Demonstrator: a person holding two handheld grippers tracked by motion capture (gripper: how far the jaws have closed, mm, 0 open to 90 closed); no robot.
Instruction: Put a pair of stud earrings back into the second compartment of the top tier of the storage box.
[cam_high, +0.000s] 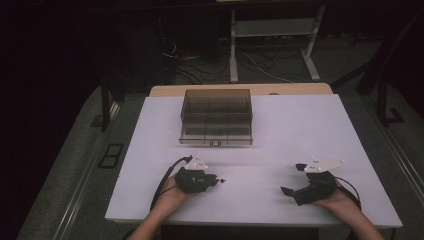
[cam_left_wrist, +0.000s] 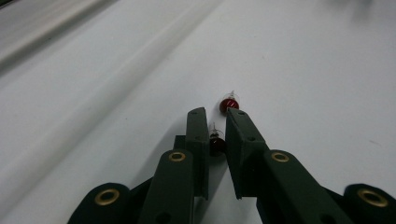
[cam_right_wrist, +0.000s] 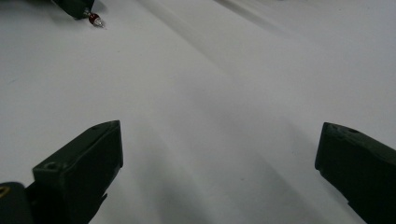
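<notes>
My left gripper (cam_left_wrist: 217, 128) has its fingers nearly together around one red bead (cam_left_wrist: 216, 143) on the bench (cam_left_wrist: 303, 70), a second bead (cam_left_wrist: 229, 103) just beyond. Next I'd pinch gently before lifting. My right gripper (cam_right_wrist: 219, 154) stands wide apart, idle.

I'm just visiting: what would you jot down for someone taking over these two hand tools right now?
Left tool: jaws narrow around a red bead on the white table; firm grip unclear.
Right tool: open, holding nothing.
A second red bead lies just past the left tool's tips.
The clear compartment box stands at the table's far side, contents unclear.
Left to do: probably carry both beads to the box.
</notes>
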